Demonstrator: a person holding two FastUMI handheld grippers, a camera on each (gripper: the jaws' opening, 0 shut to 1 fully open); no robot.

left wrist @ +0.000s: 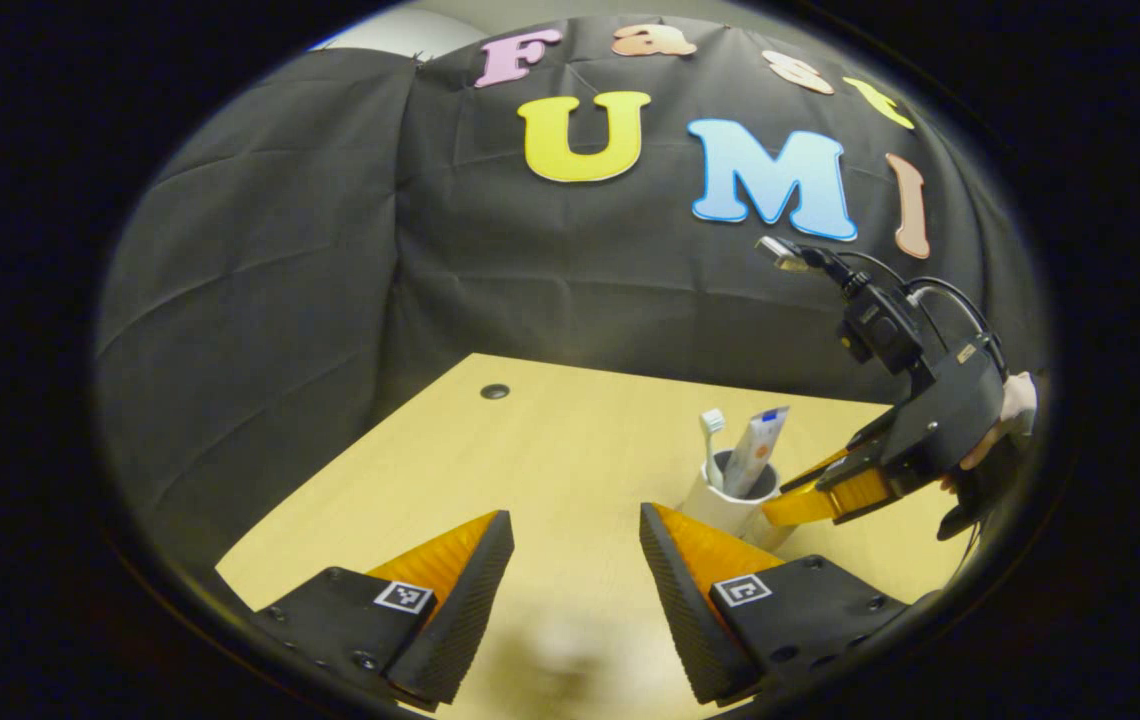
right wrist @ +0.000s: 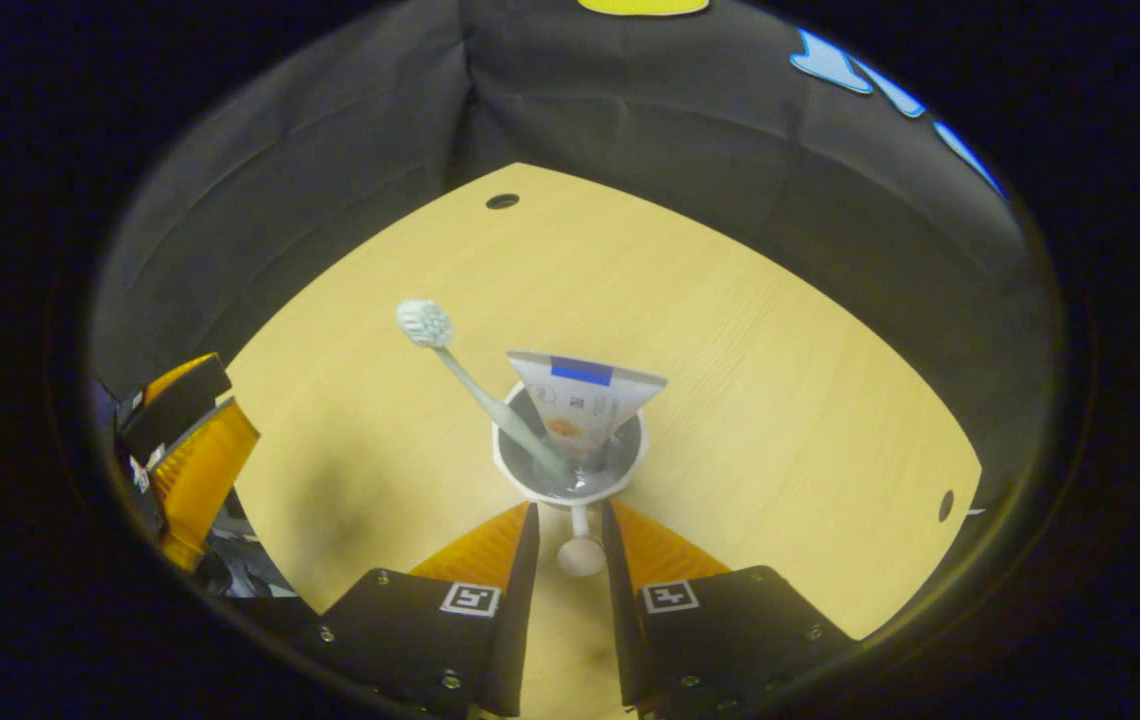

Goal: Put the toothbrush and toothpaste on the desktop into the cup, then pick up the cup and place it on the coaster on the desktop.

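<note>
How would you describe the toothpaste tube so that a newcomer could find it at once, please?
Start at the wooden desktop and find the white cup that the right gripper has by the handle. Two things stand in it: the toothpaste tube is the wide, flat one with a blue band at its upper end, unlike the thin toothbrush leaning beside it.

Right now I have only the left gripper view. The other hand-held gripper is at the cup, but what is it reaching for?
Observer: The cup's handle. It lies between the fingers of the right hand-held gripper, but I cannot tell whether they pinch it.
Reviewer: Does the toothbrush stand straight?
Observer: No. From above, the toothbrush leans far out over the rim of the cup, bristles up.
Reviewer: And the toothpaste?
Observer: The narrow end of the toothpaste sits deep inside the cup, beside the toothbrush's lower end.
</note>
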